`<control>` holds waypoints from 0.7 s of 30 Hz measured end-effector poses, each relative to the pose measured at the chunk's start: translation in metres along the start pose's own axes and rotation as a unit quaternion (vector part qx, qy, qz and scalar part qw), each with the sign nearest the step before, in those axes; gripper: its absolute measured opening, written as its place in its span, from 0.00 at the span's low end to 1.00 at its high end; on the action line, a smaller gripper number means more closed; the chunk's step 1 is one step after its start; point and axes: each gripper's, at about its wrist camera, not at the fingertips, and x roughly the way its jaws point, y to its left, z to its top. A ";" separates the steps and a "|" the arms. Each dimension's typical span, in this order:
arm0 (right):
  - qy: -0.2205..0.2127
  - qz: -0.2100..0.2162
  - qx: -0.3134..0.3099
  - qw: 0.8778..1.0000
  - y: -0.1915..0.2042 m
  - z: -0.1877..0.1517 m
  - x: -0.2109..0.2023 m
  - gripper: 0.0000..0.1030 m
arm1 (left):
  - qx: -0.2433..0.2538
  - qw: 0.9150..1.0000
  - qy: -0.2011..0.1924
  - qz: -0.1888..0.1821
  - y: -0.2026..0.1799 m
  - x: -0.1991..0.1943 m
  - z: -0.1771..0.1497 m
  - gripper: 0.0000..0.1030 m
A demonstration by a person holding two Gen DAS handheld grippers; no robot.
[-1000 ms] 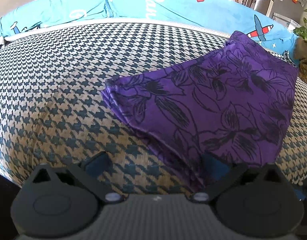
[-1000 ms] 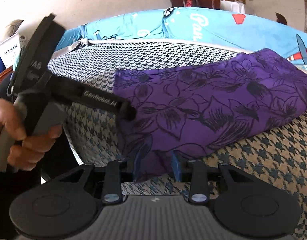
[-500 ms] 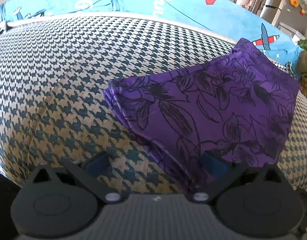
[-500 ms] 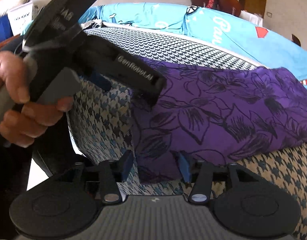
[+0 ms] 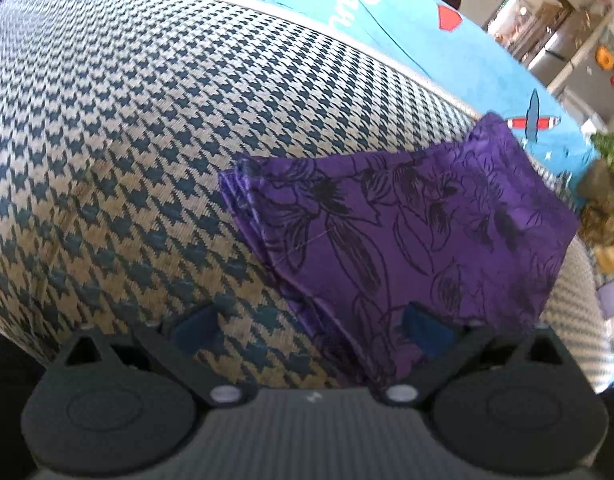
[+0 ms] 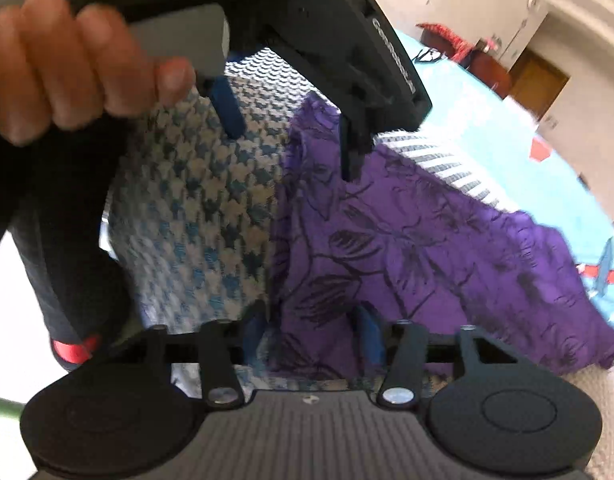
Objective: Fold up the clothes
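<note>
The folded purple garment (image 5: pixel 407 240) lies on the houndstooth bed cover (image 5: pixel 147 140); the left gripper (image 5: pixel 307 328) spreads wide astride its edge, the right gripper's (image 6: pixel 307 328) jaws are closing around a corner to fold

A houndstooth-patterned cover (image 5: pixel 155 128) in dark teal and beige is spreading under and ahead of the fingers, curving away to either side. Beyond it, further out from the fingertips, a bright blue sheet (image 5: pixel 407 36) printed with white lettering, a red shape and a small aeroplane is running along the far edge. Past the sheet, up and to the right of the fingers, a brown wooden door (image 6: pixel 537 80) is showing in a pale wall, and a leafy green plant (image 5: pixel 611 148) is sitting at the right-hand margin, blurred.
</note>
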 end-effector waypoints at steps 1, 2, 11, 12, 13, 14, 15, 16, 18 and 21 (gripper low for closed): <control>-0.002 0.000 0.005 1.000 -0.002 0.000 -0.001 0.37 | -0.005 1.000 0.001 -0.005 0.002 0.000 0.000 1.00; -0.004 0.000 0.011 1.000 -0.005 0.000 -0.002 0.35 | -0.010 1.000 0.001 -0.009 0.003 0.000 0.001 1.00; -0.037 0.056 0.200 0.977 -0.061 0.001 -0.019 0.16 | -0.018 0.997 0.019 -0.073 0.004 0.000 -0.002 1.00; -0.039 0.064 0.219 0.973 -0.066 0.000 -0.020 0.15 | -0.017 0.997 0.020 -0.076 0.002 0.001 -0.003 1.00; -0.041 0.069 0.235 0.969 -0.071 0.000 -0.021 0.15 | -0.016 0.996 0.021 -0.081 0.000 0.002 -0.004 1.00; -0.043 0.074 0.249 0.965 -0.075 -0.001 -0.022 0.15 | -0.019 0.995 0.024 -0.092 -0.002 0.003 -0.004 1.00; -0.045 0.076 0.260 0.962 -0.078 -0.002 -0.023 0.15 | -0.021 0.994 0.028 -0.102 -0.005 0.004 -0.004 1.00; -0.047 0.078 0.268 0.959 -0.081 -0.003 -0.024 0.15 | -0.023 0.993 0.032 -0.110 -0.007 0.005 -0.003 1.00; -0.051 0.084 0.280 0.955 -0.085 -0.003 -0.025 0.15 | -0.024 0.992 0.036 -0.116 -0.012 0.006 -0.002 1.00; -0.057 0.089 0.295 0.950 -0.090 -0.004 -0.027 0.15 | -0.023 0.993 0.041 -0.112 -0.019 0.017 0.003 1.00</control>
